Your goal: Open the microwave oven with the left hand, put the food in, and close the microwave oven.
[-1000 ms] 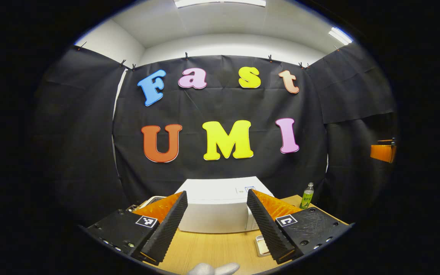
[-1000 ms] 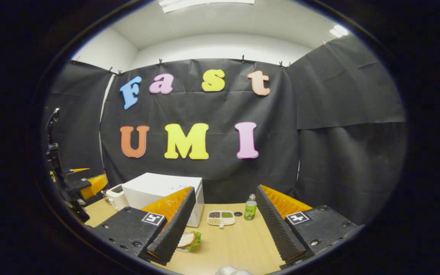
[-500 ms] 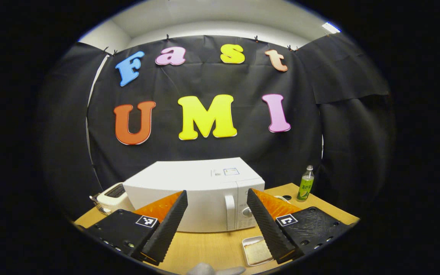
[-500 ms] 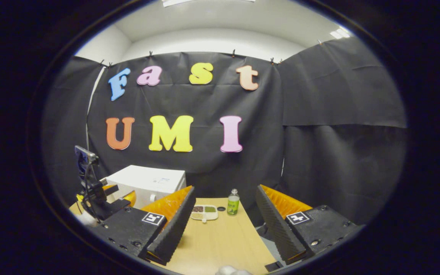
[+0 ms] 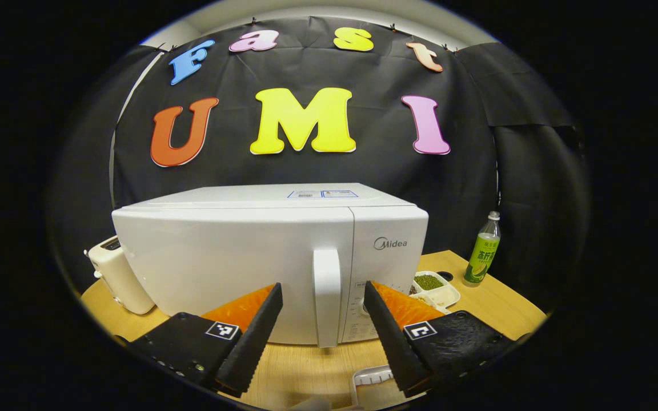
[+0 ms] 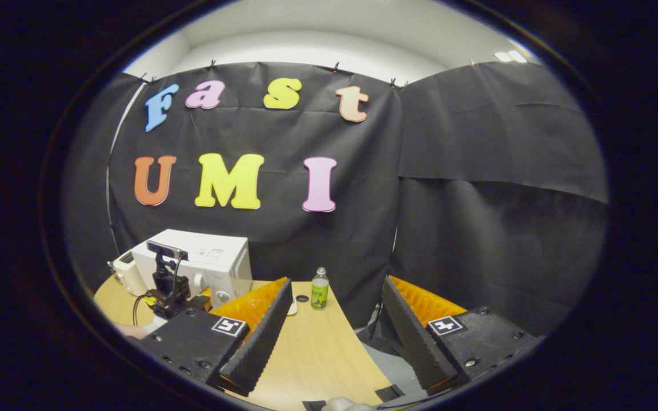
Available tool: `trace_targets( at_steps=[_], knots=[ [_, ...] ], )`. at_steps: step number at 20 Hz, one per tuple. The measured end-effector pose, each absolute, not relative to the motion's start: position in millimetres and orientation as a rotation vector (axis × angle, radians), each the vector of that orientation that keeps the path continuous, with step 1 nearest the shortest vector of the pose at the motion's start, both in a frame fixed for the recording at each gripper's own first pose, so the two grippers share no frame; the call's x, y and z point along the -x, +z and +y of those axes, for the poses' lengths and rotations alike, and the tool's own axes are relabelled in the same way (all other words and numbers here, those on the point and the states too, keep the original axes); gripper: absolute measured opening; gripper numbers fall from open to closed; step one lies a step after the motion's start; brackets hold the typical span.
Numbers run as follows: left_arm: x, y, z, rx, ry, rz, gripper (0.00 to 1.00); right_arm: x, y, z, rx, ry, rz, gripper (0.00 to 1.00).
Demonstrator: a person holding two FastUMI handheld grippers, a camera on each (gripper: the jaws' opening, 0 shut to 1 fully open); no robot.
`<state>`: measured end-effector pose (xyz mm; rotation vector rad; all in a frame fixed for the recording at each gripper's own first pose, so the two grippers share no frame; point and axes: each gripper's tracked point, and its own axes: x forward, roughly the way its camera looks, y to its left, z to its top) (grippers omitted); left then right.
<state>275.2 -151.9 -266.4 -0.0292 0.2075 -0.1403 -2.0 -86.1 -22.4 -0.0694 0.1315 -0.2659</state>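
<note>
wooden table (image 5: 317, 371) in a black-cloth booth, white microwave (image 5: 237, 257) sat on it toward the left, toaster (image 5: 117, 274) just beside it. door was shut, so nothing was done yet: opening, loading food, closing all left, i'd say. the door faced me, its handle (image 5: 327, 297) stood upright, long axis vertical, lined up between my left gripper (image 5: 320, 308) fingers, which were spread wide and not touching. right gripper (image 6: 334, 325) was wide too, holding nothing, over the table's right edge.
</note>
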Motion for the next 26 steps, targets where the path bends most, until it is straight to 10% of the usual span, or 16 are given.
trace_targets(
  at_steps=[4,7,26],
  knots=[
    [-282.3,-273.3,-147.6,0.061,-0.152,0.232,0.66,1.3,-18.6,-83.1,0.090,-0.263,0.132,1.00],
    [-278.1,-270.5,-159.3,0.067,-0.205,0.243,0.26,-1.5,-17.8,-75.6,0.093,-0.242,0.131,0.92],
    [-182.8,-272.3,-120.8,0.049,-0.292,0.287,0.08,-39.0,-19.6,-35.9,0.060,-0.071,0.128,0.97]
  ],
)
